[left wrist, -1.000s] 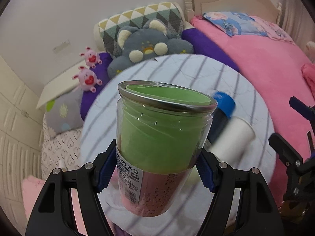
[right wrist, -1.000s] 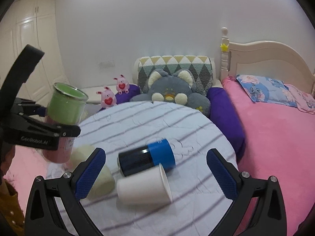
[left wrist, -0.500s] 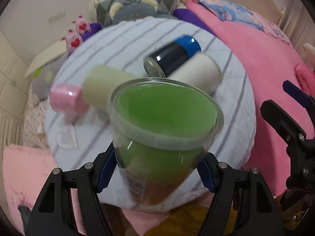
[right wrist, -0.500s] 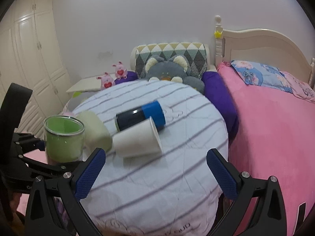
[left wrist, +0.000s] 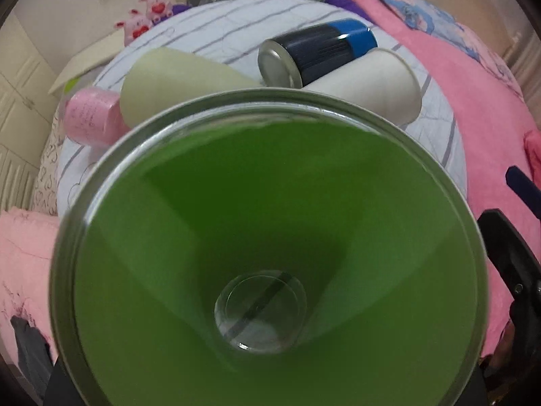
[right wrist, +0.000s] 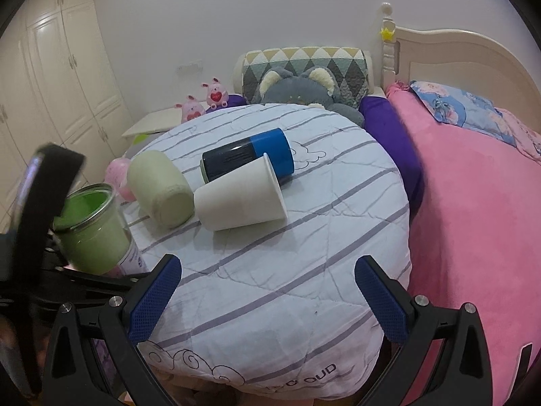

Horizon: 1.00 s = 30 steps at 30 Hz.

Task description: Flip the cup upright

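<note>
A clear glass cup with a green lining [left wrist: 270,253] fills the left wrist view, mouth toward the camera. In the right wrist view the green cup [right wrist: 91,223] stands upright at the table's left edge, held by my left gripper [right wrist: 67,264], whose fingers are hidden behind the cup. My right gripper [right wrist: 267,301] is open and empty over the table's front edge. A white paper cup [right wrist: 240,199], a pale green cup [right wrist: 162,189], a dark blue cup [right wrist: 247,159] and a pink cup [right wrist: 118,177] lie on their sides.
The round table [right wrist: 304,270] has a white cloth with grey stripes. A pink bed [right wrist: 473,186] lies at the right. Plush toys and a patterned cushion [right wrist: 304,67] sit behind the table. White wardrobes [right wrist: 50,84] stand at the left.
My left gripper has turned the green cup from tilted to upright and lowered it toward the table's left edge. The camera now looks straight into its mouth. The right gripper rose and drew back slightly.
</note>
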Available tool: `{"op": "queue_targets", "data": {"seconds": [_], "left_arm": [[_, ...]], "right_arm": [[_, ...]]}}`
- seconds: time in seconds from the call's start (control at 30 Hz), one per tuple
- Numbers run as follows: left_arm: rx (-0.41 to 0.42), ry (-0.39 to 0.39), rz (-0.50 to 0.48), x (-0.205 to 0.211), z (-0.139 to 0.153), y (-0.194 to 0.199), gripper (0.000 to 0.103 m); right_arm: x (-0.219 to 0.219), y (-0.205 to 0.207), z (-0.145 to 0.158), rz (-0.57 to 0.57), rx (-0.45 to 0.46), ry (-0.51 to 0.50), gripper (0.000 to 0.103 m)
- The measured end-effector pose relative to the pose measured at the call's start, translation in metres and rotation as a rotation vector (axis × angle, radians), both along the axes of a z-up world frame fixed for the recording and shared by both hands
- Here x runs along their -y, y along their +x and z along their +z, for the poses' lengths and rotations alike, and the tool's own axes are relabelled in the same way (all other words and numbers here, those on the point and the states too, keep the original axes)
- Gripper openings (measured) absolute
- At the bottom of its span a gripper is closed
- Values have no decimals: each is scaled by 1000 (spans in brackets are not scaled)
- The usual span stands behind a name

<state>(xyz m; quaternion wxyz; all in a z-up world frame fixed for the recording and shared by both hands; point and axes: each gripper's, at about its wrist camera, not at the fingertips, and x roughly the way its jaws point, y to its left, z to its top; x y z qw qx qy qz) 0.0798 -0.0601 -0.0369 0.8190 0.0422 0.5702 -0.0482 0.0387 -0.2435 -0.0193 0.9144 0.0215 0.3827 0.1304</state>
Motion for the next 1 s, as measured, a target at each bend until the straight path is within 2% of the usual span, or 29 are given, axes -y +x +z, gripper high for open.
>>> {"op": "queue_targets", "data": {"seconds": [0.1, 0.2, 0.3, 0.33, 0.4, 0.47, 0.53, 0.73, 0.8, 0.93, 1.0], "left_arm": [[-13, -40, 0, -1, -9, 7, 79], [2, -38, 29, -3, -12, 17, 79], [8, -57, 17, -3, -16, 23, 79], [22, -59, 25, -3, -17, 26, 81], [35, -67, 45, -5, -17, 37, 93], [29, -89, 50, -6, -16, 41, 93], [31, -98, 37, -7, -14, 42, 101], [48, -57, 37, -9, -10, 29, 103], [58, -10, 49, -10, -8, 28, 103], [73, -25, 69, -19, -1, 29, 103], [79, -4, 78, -21, 1, 30, 103]], "right_arm": [[3, 1, -3, -8, -9, 6, 103], [5, 1, -7, -19, -26, 13, 103], [7, 0, -9, -31, -39, 11, 103], [7, -1, -9, -35, -41, 9, 103], [10, -2, -10, -50, -43, 14, 103], [10, -2, -9, -55, -46, 19, 103], [11, -3, -8, -57, -46, 14, 103], [10, -4, -6, -66, -42, 14, 103], [10, -2, -5, -70, -42, 18, 103], [6, -1, -2, -64, -32, 15, 103], [2, 1, -1, -58, -31, 11, 103]]}}
